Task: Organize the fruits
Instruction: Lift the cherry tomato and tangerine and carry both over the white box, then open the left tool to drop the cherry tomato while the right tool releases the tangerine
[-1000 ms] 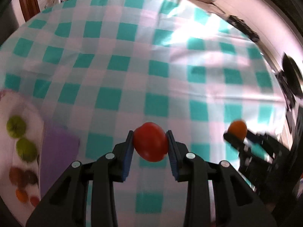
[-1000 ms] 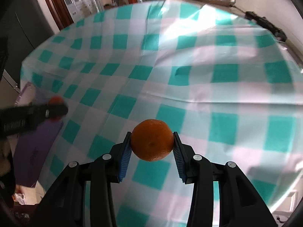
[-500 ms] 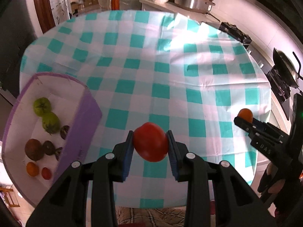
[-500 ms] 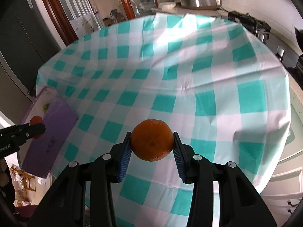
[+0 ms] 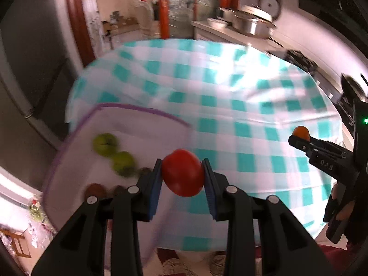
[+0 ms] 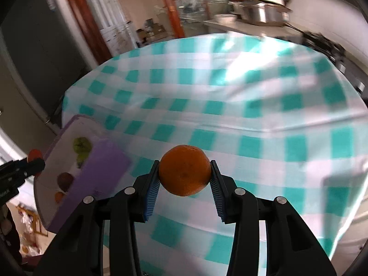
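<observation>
My left gripper (image 5: 182,176) is shut on a red tomato (image 5: 182,172), held in the air over the near right corner of a purple-rimmed white box (image 5: 147,111). Inside the box lie two green fruits (image 5: 105,144), some dark brown ones (image 5: 94,189) and others half hidden by my fingers. My right gripper (image 6: 184,177) is shut on an orange (image 6: 184,170), above the checked tablecloth (image 6: 230,105) to the right of the box (image 6: 101,168). The left wrist view shows the right gripper (image 5: 299,138) at its right edge, with the orange (image 5: 301,132) in it.
The round table carries a teal and white checked cloth (image 5: 230,96). Behind it stand a counter with steel pots (image 5: 250,24), a stove (image 5: 301,61) and a wooden door frame (image 5: 77,20). A dark fridge (image 6: 34,53) stands left of the table.
Both grippers rose and drew back from the table, so more of the room shows. My left gripper swung left, and the box now lies under the tomato. Both grips are unchanged.
</observation>
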Motion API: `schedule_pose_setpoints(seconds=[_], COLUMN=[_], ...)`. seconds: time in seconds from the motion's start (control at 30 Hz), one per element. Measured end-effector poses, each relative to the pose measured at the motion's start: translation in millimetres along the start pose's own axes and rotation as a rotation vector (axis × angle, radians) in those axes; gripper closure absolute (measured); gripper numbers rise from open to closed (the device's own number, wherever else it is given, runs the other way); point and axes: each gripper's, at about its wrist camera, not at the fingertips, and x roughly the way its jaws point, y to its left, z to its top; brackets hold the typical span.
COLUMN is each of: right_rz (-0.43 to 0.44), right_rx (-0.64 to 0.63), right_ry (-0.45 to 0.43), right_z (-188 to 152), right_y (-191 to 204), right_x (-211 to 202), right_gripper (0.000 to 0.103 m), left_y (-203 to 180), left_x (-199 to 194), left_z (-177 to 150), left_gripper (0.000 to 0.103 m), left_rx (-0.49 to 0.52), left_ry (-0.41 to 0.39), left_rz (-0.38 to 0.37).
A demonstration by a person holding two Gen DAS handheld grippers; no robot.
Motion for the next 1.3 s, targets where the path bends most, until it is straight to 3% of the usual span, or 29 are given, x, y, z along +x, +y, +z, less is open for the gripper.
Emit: schedule_pose_setpoints(seconds=[0.33, 0.47, 0.6, 0.77, 0.97, 1.13, 1.3], right_rz=[0.074, 0.082, 0.080, 0.100, 0.079, 0.037, 0.043], right_rx=[-0.148, -0.203, -0.274, -0.392, -0.506, -0.585, -0.665], right_ry=[0.035, 0.063, 0.123, 0.299, 0.477, 0.574, 0.599], right_z=[14, 14, 10, -11, -36, -56, -70], right_y=[132, 171, 209, 259, 294, 302, 314], right_x=[38, 52, 73, 115, 153, 168, 168], right_gripper=[0.061, 0.061, 0.061, 0.061, 0.061, 0.061, 0.061], left_y=[129, 164, 188, 205, 210, 202, 200], left_x=[0, 8, 31, 77, 130, 140, 139], left_z=[-14, -20, -28, -40, -50, -40, -37], left_gripper=[0.069, 0.069, 0.069, 0.069, 0.068, 0.067, 0.068], left_rx=[-0.112, -0.138, -0.138, -0.132, -0.054, 0.029, 0.044], left_ry=[0.008, 0.024, 0.092, 0.237, 0.369, 0.343, 0.311], left_rz=[0.020, 0.014, 0.007, 0.007, 0.045, 0.071, 0.054])
